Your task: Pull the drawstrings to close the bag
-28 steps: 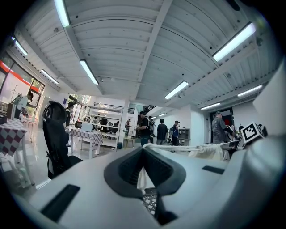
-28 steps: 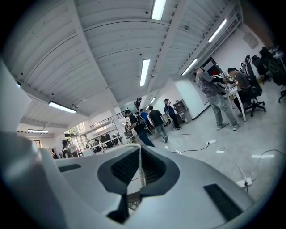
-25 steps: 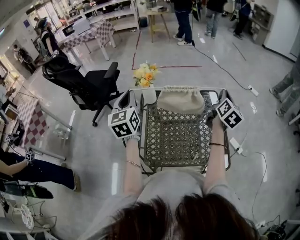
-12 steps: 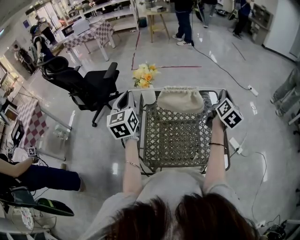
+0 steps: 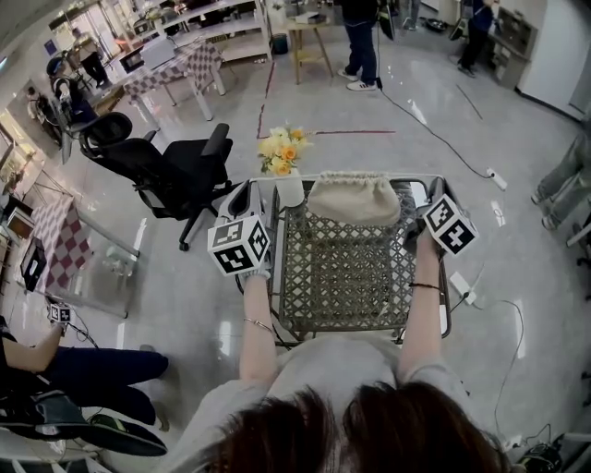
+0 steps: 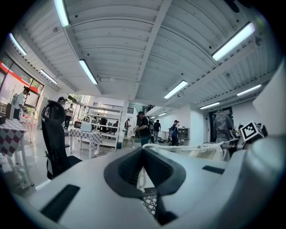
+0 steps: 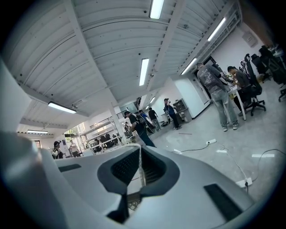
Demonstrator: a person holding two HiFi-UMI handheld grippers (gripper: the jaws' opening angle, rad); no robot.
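Drawstring bag (image 5: 354, 197): beige cloth, mouth gathered into ruffles, upright at the middle of the far end of the bench (image 5: 449, 314), on the far edge of a woven lattice mat (image 5: 346, 272). Mat: grey-green open weave, covering nearly the whole bench top. Bench: metal-framed, rounded corners, glossy top visible only as narrow margins beside the mat.

Left gripper (image 6: 143, 152): clenched on the left drawstring (image 6: 178, 149), white cord pinched between the dark pads (image 6: 127, 167) and stretched rightward to the bag's mouth. Right gripper (image 7: 140, 154): likewise clamped, right drawstring (image 7: 140, 167) caught as a thin white line between the closed jaws. In the head view, one gripper near each far corner of the bench, bag between them, marker cubes (image 5: 240, 245) facing up.

Room: large open hall, polished pale grey floor (image 5: 369, 102). Black office chair (image 5: 180, 171) just left of the bench; bunch of yellow flowers (image 5: 282, 148) beyond the far left corner. Checked-cloth tables (image 5: 180, 66) and shelving (image 5: 231, 28) toward the far left; several standing people (image 5: 362, 42) at the far side. Red line (image 5: 319, 132) on the floor; white power strip (image 5: 494, 174) with a cable (image 5: 434, 129) at right. Ceiling (image 7: 89, 67) in both gripper views: ribbed white panels with long strip lights (image 6: 89, 71).
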